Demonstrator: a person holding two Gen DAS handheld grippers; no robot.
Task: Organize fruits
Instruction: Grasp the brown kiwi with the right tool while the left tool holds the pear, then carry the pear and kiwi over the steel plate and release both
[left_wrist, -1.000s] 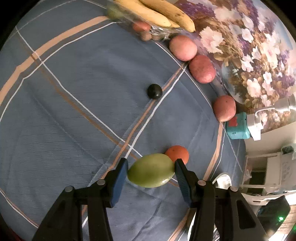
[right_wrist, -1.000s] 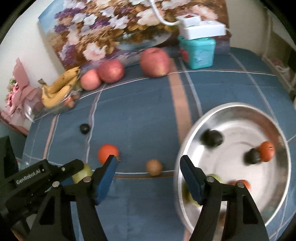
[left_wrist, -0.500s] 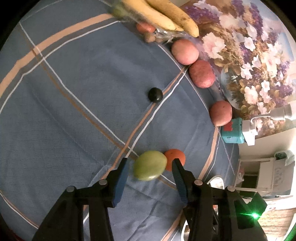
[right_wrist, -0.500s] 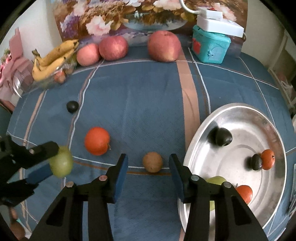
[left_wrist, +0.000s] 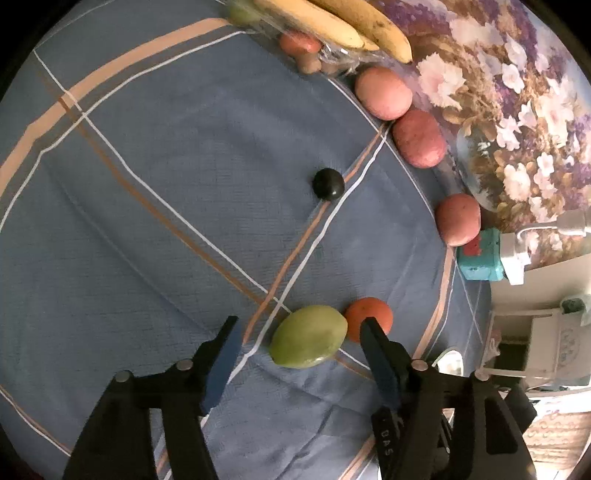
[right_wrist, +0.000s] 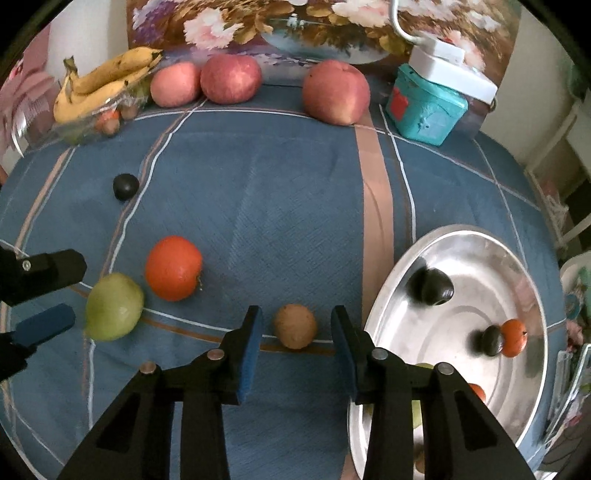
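A green mango (left_wrist: 308, 341) lies on the blue cloth between the open jaws of my left gripper (left_wrist: 301, 338), not touched by either pad; it also shows in the right wrist view (right_wrist: 113, 306). An orange tomato (left_wrist: 369, 319) sits just beyond it (right_wrist: 173, 267). My right gripper (right_wrist: 297, 334) is open around a small brown round fruit (right_wrist: 295, 325), with gaps on both sides. A steel bowl (right_wrist: 517, 266) at the right holds several fruits.
A small black fruit (right_wrist: 125, 186) lies at the left. Three red apples (right_wrist: 336, 92) line the back edge beside a banana bunch (right_wrist: 103, 79) on a clear dish. A teal box (right_wrist: 424, 107) with a white charger stands at the back right.
My left gripper opened and let go of the green mango, which now rests on the cloth. My right gripper moved forward and down until it straddles the brown fruit.
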